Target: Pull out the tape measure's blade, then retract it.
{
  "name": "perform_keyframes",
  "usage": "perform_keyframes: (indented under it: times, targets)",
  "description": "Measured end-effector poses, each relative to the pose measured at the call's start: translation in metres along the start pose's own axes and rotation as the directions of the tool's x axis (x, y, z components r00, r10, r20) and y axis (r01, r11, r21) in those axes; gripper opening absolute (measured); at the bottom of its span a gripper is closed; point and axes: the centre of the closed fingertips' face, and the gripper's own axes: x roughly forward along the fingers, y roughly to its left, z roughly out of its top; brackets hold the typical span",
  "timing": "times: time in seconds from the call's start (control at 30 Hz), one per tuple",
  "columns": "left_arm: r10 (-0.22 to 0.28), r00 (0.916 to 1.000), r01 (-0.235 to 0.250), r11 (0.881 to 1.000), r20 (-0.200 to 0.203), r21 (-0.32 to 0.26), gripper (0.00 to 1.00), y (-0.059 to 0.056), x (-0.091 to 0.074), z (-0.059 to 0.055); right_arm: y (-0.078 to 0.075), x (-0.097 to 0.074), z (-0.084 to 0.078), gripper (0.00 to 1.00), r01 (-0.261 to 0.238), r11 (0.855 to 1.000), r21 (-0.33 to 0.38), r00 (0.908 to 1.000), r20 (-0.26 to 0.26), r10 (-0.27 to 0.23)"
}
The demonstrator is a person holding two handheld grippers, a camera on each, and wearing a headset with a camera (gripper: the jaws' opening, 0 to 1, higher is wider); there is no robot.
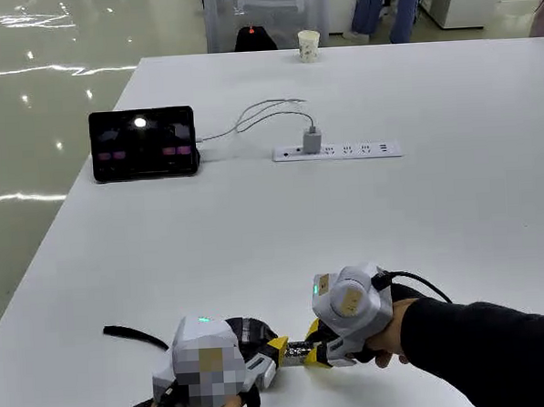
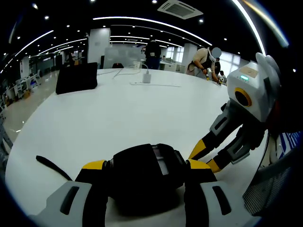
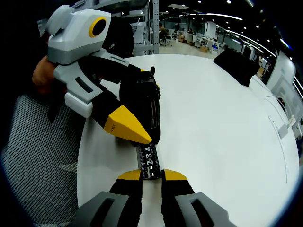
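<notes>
Left gripper clamps tape measure; right gripper pinches its blade.

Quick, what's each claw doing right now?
Left gripper: closed on the tape measure.
Right gripper: closed on the blade, near its end.

white table with tablet, power strip, paper cup

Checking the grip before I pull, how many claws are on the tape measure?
2. The left claw clamps the black case; the right claw pinches the blade at its tip, just outside the case.
</notes>
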Motion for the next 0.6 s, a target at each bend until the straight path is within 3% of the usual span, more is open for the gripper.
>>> perform_keyframes:
  times: [0.6]
  targets:
    - [-0.002, 1.0, 0.002, 1.0, 0.001, -0.007, 0.6, -0.0006, 0.0005, 0.0002, -0.0003, 0.0041, 0.006, 0.12, 0.0, 1.0, -0.01, 0.9998, 0.02, 0.0]
